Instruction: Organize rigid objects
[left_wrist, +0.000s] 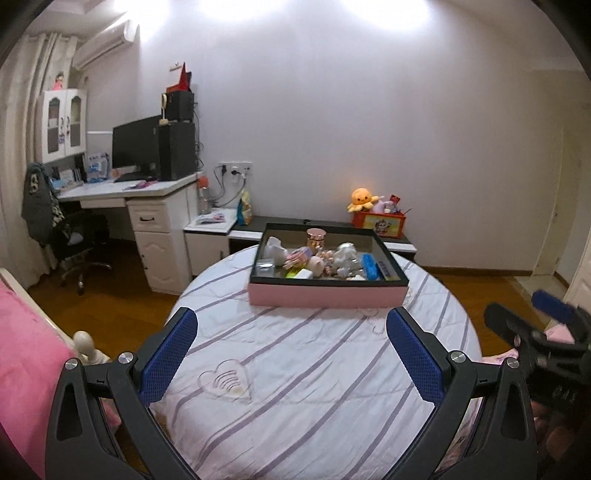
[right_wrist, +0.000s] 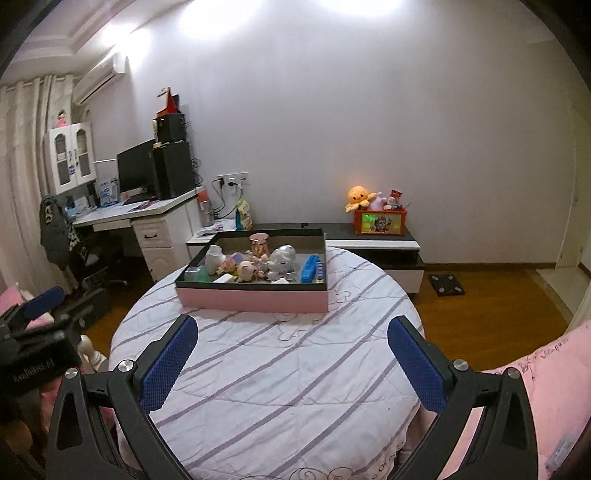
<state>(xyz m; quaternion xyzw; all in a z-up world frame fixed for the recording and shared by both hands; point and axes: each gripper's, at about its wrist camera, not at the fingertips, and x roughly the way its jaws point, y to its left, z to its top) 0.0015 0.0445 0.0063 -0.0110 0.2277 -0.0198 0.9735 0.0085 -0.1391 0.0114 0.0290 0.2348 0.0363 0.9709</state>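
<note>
Bedroom, round table (left_wrist: 295, 369) under striped white cloth, desk with monitor (left_wrist: 135, 147) at far left wall. One pink-sided tray (left_wrist: 325, 295) with black rim on far half of table, centred ahead of both grippers, well apart from fingertips.

Left gripper (left_wrist: 291, 354): spread wide, nothing between pads, hovering over near half of cloth. Right gripper (right_wrist: 291, 354): same, spread wide, holding nothing, tray ahead and slightly left.

Tray contents, jumbled, touching: one copper-coloured jar (right_wrist: 259, 242) at back, one white cup (right_wrist: 213, 259) at left, one silver figurine (right_wrist: 282, 258) mid, one blue bar (right_wrist: 309, 268) at right, one pink pig-like toy (right_wrist: 245, 269). Smaller bits too blurred to count.
</note>
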